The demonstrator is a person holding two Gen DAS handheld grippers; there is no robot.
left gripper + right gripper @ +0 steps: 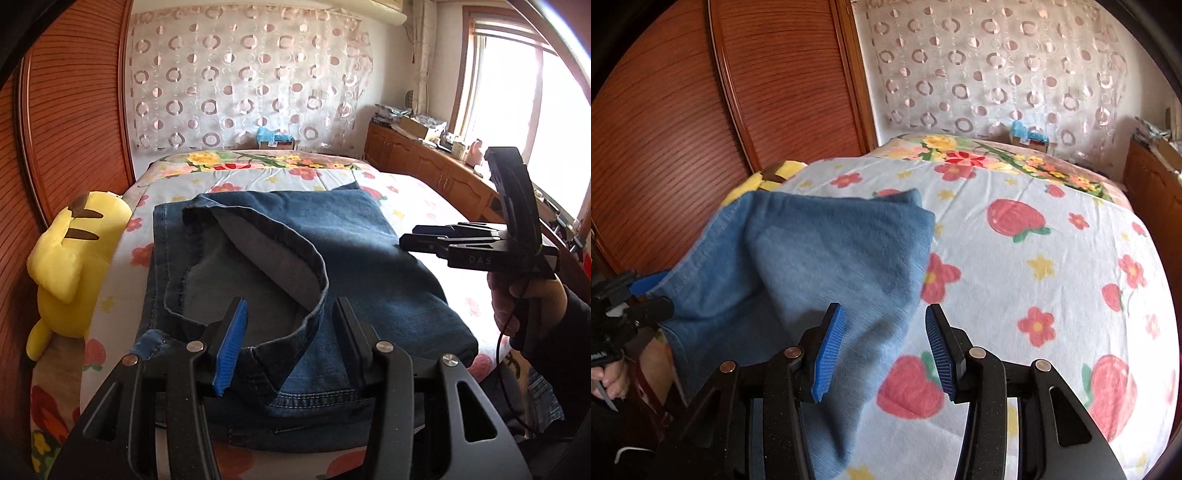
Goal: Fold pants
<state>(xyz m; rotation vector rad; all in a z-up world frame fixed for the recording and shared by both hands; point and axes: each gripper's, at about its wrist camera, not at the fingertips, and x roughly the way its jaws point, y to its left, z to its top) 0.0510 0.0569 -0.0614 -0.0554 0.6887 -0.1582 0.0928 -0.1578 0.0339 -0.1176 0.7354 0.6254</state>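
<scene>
Blue denim pants (351, 258) lie folded on the flowered bed sheet (417, 192), with one leg hem curled back so its grey inside shows. My left gripper (290, 345) is open, its blue pads above the near edge of the pants, holding nothing. My right gripper (406, 238) shows in the left wrist view at the right, hovering over the pants' right edge. In the right wrist view the right gripper (884, 350) is open and empty above the pants (827, 266) and sheet (1034, 288). The left gripper (646, 295) shows at that view's left edge.
A yellow plush toy (70, 273) lies at the bed's left edge against the wooden wardrobe (66, 129). A wooden cabinet (436, 166) with clutter stands along the right under the window. A patterned curtain (251, 81) hangs behind the bed.
</scene>
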